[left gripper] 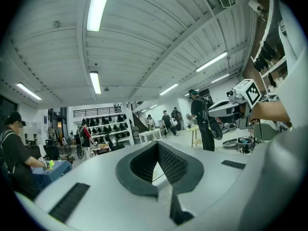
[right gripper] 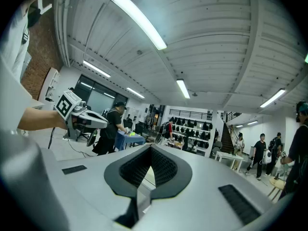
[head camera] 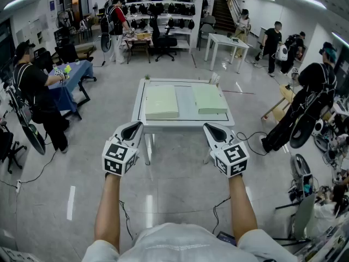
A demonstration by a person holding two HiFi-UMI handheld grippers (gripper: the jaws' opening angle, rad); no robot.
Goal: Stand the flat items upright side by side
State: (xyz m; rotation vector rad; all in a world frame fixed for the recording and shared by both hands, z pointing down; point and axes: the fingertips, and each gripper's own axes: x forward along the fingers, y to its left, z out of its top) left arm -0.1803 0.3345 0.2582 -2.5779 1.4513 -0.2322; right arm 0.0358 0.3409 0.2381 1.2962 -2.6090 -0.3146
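Two pale green flat items lie on a white table (head camera: 184, 120) ahead of me: the left flat item (head camera: 161, 101) and the right flat item (head camera: 209, 99), side by side with a gap between them. My left gripper (head camera: 134, 127) hovers short of the table's near edge, jaws shut and empty. My right gripper (head camera: 212, 129) hangs level with it on the other side, also shut with nothing held. In the left gripper view the left gripper (left gripper: 157, 146) has its dark pads pressed together; the right gripper (right gripper: 150, 150) looks the same in its own view.
A person in black stands by a blue-covered table (head camera: 70, 75) at the left. Another person with gear (head camera: 305, 108) stands at the right. A white table (head camera: 229, 41) and shelves of bags (head camera: 163, 7) are at the back. Cables (head camera: 251, 138) lie on the floor.
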